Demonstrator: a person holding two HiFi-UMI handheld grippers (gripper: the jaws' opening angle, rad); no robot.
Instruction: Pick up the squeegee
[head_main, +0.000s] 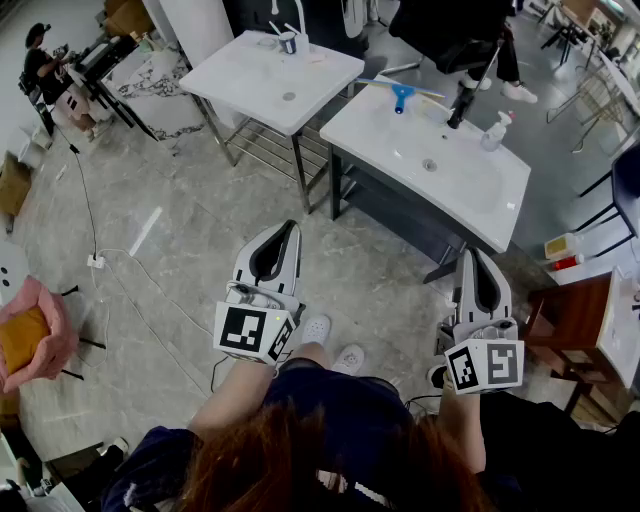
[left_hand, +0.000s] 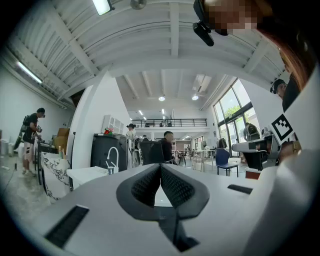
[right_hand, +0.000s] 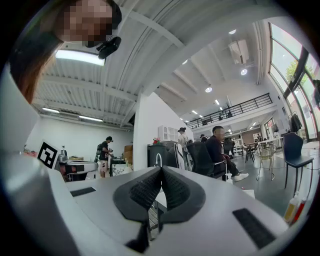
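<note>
Head view: the squeegee (head_main: 403, 94), a blue handle with a long pale blade, lies at the far edge of the white washbasin (head_main: 372, 132), near the black tap (head_main: 460, 100). The left gripper (head_main: 289, 230) and right gripper (head_main: 478, 256) are well apart from it, with jaws pressed together and empty.

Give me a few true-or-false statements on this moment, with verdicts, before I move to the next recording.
1. The squeegee lies at the back of the right-hand sink. True.
2. The left gripper holds the squeegee. False: its jaws are shut on nothing.
3. The right gripper is shut and empty. True.
4. Both grippers hang over the sink. False: they are over the floor, short of the sink.
</note>
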